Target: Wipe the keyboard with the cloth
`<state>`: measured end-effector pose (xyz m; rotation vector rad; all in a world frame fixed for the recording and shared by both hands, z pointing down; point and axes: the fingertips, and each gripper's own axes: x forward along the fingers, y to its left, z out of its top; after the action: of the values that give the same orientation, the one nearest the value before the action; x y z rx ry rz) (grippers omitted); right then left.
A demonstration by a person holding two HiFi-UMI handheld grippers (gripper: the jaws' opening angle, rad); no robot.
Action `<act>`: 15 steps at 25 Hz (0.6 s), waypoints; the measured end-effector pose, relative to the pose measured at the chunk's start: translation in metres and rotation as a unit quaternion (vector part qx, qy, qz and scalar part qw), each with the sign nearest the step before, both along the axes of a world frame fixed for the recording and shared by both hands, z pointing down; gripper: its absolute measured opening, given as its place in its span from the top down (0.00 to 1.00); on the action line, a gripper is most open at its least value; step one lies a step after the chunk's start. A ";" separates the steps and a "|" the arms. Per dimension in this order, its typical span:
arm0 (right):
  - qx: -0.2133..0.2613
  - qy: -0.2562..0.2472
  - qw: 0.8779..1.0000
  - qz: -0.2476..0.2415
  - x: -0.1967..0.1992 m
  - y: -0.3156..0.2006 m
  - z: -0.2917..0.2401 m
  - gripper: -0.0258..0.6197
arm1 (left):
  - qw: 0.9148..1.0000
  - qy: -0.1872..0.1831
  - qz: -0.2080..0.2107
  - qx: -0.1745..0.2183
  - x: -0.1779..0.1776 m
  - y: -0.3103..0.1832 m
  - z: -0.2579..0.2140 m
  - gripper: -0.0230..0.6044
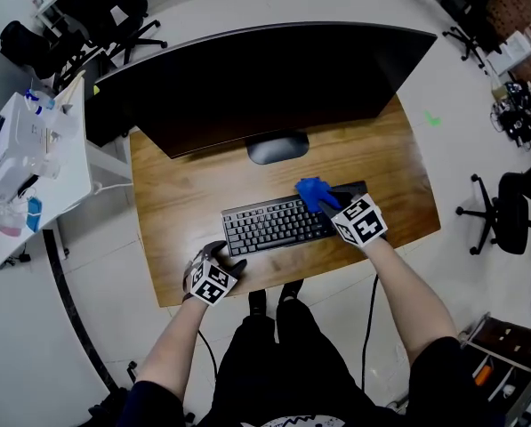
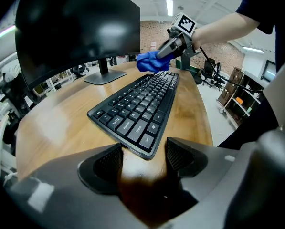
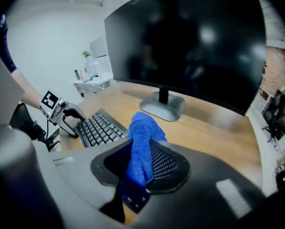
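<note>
At the right end of the black keyboard (image 1: 278,224), the blue cloth (image 1: 314,192) rests bunched on the keys, pinched by the right gripper (image 3: 141,161), whose jaws are clenched on a narrow fold while the rest of the cloth pokes out ahead of them. That thin hold is the first risk: dragged across the raised keycaps, the cloth may snag and pull free, or ride up so that the hard jaw tips scrape and press the keys instead. The wad is also small, so a stroke probably cleans only a thin strip and could miss rows. The left gripper (image 2: 143,159) sits at the keyboard's near left corner with its jaws released and nothing between them; whether it touches the corner cannot be told. If it is not bracing the board, a firm sideways wipe could push the keyboard along the glossy wooden desk (image 1: 185,203), towards this gripper or askew. A stroke pushed away from the person might run off the back edge towards the monitor stand (image 1: 277,148), which is near.
</note>
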<state>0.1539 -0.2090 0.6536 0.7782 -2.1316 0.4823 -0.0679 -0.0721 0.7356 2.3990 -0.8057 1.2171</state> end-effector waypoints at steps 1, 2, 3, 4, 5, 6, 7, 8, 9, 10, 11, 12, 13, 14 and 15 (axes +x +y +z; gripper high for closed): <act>0.000 -0.002 1.000 -0.022 -0.022 0.002 0.002 0.80 | 1.000 0.000 0.000 -0.001 0.000 0.000 0.000 0.49; -0.001 0.001 0.999 -0.045 -0.041 0.005 0.006 0.80 | 1.000 -0.001 -0.001 -0.001 0.000 0.000 0.000 0.49; -0.004 0.009 0.998 -0.067 -0.058 0.009 0.013 0.80 | 1.000 -0.001 -0.001 -0.001 0.000 0.000 0.001 0.49; -0.008 0.023 0.996 -0.086 -0.071 0.013 0.021 0.80 | 1.000 -0.002 -0.002 -0.002 -0.001 0.000 0.001 0.49; -0.014 0.040 0.994 -0.100 -0.078 0.017 0.031 0.80 | 1.000 -0.002 -0.002 -0.002 -0.002 0.000 0.001 0.49; -0.019 0.058 0.992 -0.106 -0.079 0.019 0.040 0.80 | 1.000 -0.002 -0.003 -0.002 -0.002 0.000 0.000 0.49; -0.024 0.070 0.992 -0.105 -0.074 0.019 0.046 0.80 | 1.000 -0.001 -0.003 -0.002 0.000 0.000 0.000 0.49; -0.026 0.076 0.992 -0.097 -0.067 0.018 0.050 0.80 | 1.000 -0.001 -0.003 -0.001 0.001 0.000 0.000 0.49; -0.027 0.077 0.993 -0.086 -0.059 0.015 0.051 0.80 | 1.000 0.000 -0.003 0.000 0.002 0.000 0.000 0.49; -0.026 0.078 0.994 -0.078 -0.050 0.012 0.051 0.80 | 1.000 0.001 -0.003 0.001 0.001 -0.001 0.000 0.49; -0.025 0.083 0.994 -0.072 -0.040 0.009 0.051 0.80 | 1.000 0.001 -0.004 0.002 0.000 -0.001 0.000 0.49; -0.023 0.090 0.993 -0.069 -0.028 0.006 0.051 0.80 | 1.000 0.001 -0.005 0.004 -0.001 -0.001 0.000 0.49; -0.021 0.099 0.993 -0.066 -0.013 0.003 0.052 0.80 | 1.000 0.002 -0.006 0.004 -0.001 -0.001 0.000 0.49; -0.021 0.109 0.992 -0.060 0.003 0.000 0.053 0.80 | 1.000 0.002 -0.006 0.004 -0.001 0.000 0.000 0.49; -0.021 0.119 0.991 -0.050 0.021 -0.003 0.054 0.80 | 1.000 0.002 -0.006 0.004 -0.001 0.000 0.000 0.49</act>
<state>0.1751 -0.2117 0.7074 0.6664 -1.9221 0.3615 -0.0687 -0.0724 0.7355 2.3983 -0.8256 1.2067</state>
